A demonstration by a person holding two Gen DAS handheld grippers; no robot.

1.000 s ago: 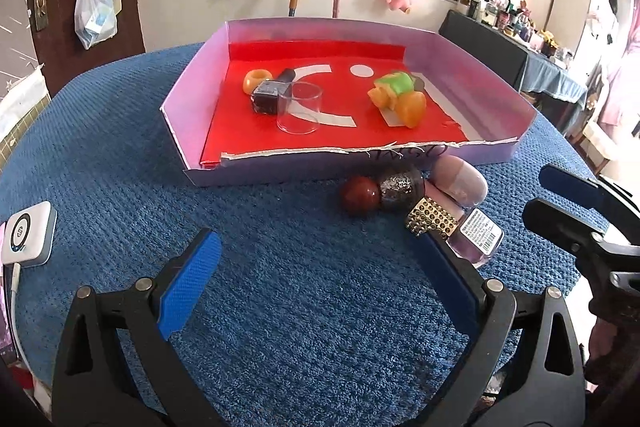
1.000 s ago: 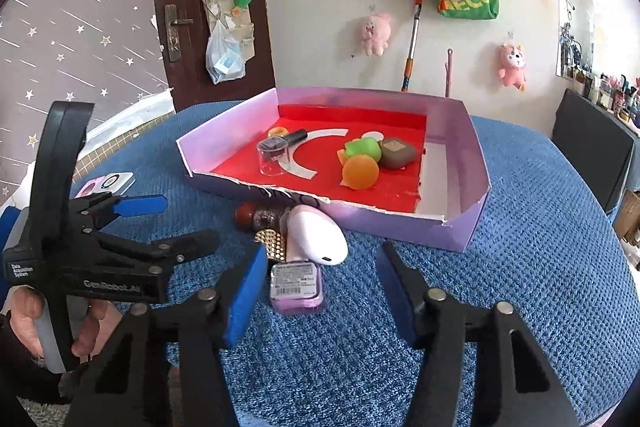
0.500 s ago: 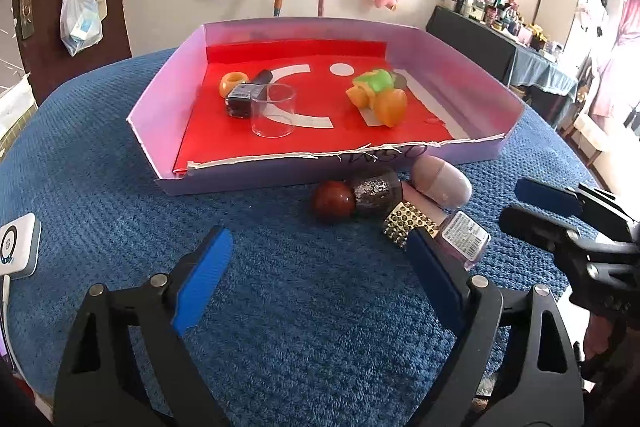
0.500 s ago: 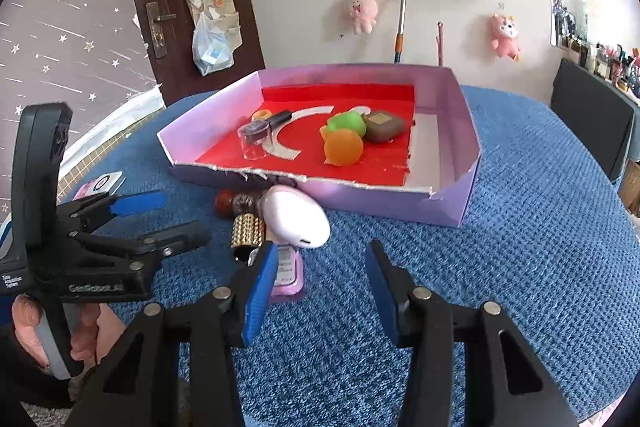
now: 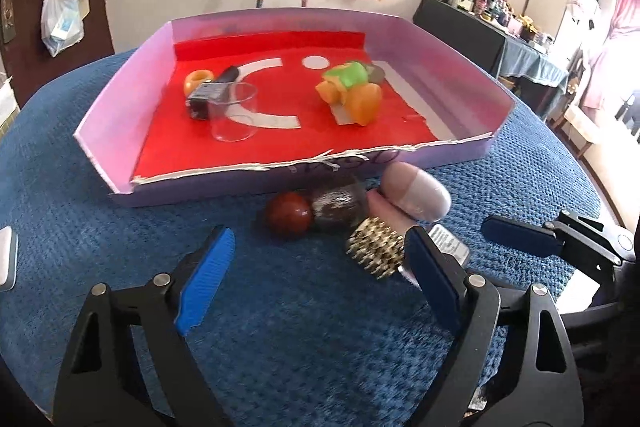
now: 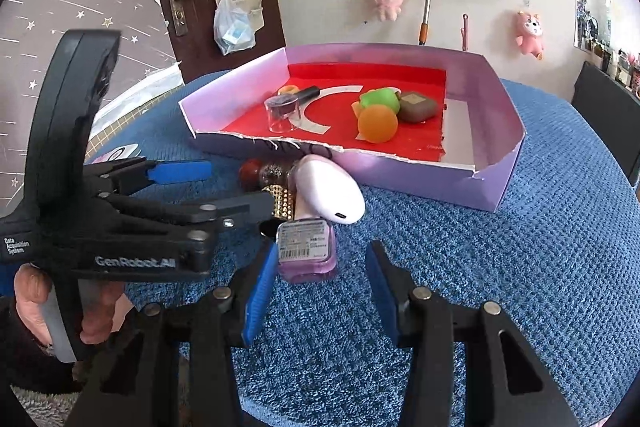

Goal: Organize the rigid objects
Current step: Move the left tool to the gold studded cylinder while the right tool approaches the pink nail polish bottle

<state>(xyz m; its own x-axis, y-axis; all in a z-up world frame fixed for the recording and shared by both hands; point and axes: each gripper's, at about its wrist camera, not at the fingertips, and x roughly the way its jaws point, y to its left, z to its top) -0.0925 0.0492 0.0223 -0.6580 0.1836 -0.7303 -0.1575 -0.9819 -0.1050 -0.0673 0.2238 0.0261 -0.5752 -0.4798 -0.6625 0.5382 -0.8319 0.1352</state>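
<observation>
A pink nail-polish bottle [image 6: 307, 251] with a gold studded cap [image 5: 375, 251] lies on the blue cloth in front of the purple box [image 5: 120, 107]. Beside it lie a pale pink earbud case [image 5: 416, 190], a glittery dark bottle [image 5: 338, 205] and its red-brown round cap [image 5: 289, 214]. My left gripper [image 5: 316, 281] is open just short of the red cap and gold cap. My right gripper [image 6: 320, 291] is open and empty, just behind the nail-polish bottle. In the box sit a clear cup [image 5: 234, 113], a dark bottle [image 5: 204, 99], an orange ring [image 5: 196, 79] and orange-green toys [image 5: 352, 91].
A grey-brown case [image 6: 418, 107] lies in the box behind the orange ball [image 6: 377, 125]. A white device [image 5: 8, 257] lies at the cloth's left edge. The round table's edge curves close on both sides. Open blue cloth lies to the right of the box.
Both grippers have moved forward toward the cluster in front of the box. The objects look larger and closer. Both stay open; nothing has been picked up.
</observation>
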